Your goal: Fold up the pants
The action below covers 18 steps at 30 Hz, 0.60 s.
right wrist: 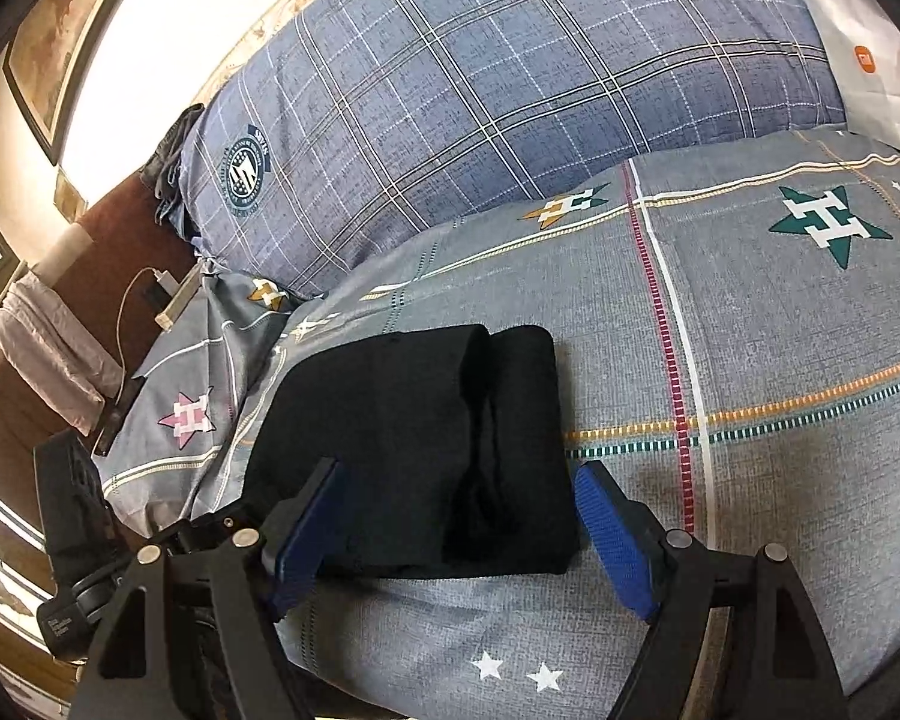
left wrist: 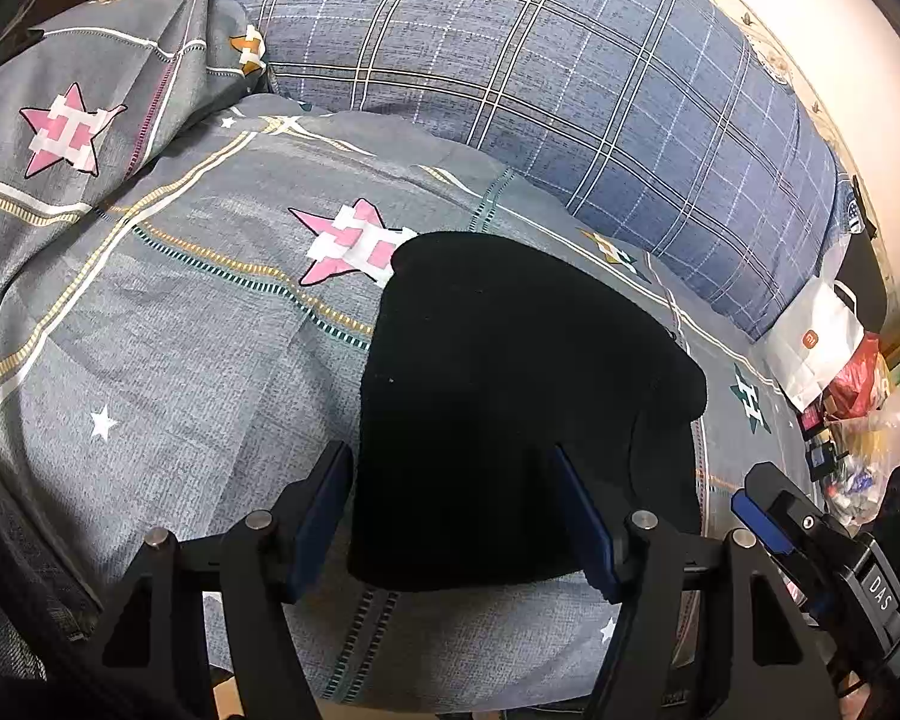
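The black pants (left wrist: pixel 510 396) lie folded into a compact rectangle on the grey star-print bedspread (left wrist: pixel 180 360). They also show in the right wrist view (right wrist: pixel 414 450), with a vertical fold ridge near their right side. My left gripper (left wrist: pixel 456 516) is open, its blue pads either side of the bundle's near edge, holding nothing. My right gripper (right wrist: pixel 456 534) is open too, straddling the bundle's near edge. The right gripper also shows at the right edge of the left wrist view (left wrist: pixel 768 516).
A blue plaid pillow (left wrist: pixel 540 78) lies behind the pants. A white paper bag (left wrist: pixel 822 342) and a pile of small items (left wrist: pixel 858 420) sit at the right. A nightstand with a cable and charger (right wrist: pixel 150 294) stands at the left.
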Tool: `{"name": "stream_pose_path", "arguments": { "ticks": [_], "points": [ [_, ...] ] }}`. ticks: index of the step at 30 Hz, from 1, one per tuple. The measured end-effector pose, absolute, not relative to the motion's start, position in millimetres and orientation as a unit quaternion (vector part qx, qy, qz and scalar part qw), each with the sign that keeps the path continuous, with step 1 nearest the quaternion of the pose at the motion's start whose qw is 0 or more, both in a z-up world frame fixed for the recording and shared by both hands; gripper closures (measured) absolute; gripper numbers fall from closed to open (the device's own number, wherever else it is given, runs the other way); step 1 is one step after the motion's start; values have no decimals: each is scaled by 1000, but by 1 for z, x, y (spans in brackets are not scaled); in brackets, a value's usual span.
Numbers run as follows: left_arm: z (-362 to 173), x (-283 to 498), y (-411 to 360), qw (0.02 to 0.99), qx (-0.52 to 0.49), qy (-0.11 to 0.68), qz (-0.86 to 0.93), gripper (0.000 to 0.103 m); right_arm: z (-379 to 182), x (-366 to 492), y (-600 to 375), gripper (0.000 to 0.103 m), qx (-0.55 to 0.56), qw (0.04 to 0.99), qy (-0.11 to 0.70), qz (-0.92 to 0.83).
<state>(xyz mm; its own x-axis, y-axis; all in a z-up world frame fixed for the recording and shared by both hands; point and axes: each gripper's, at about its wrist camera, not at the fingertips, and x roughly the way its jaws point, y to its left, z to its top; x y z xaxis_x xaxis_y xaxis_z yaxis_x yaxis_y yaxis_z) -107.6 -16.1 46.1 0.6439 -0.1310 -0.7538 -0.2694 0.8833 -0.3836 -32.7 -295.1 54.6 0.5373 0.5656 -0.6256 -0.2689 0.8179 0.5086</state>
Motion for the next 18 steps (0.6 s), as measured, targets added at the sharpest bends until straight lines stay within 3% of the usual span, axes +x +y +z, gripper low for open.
{"name": "stream_pose_path", "arguments": {
  "ticks": [18],
  "points": [
    [49,-107,-2,869,-266,416,39,35,55,-34,-294,22,180,859,414,240]
  ]
}}
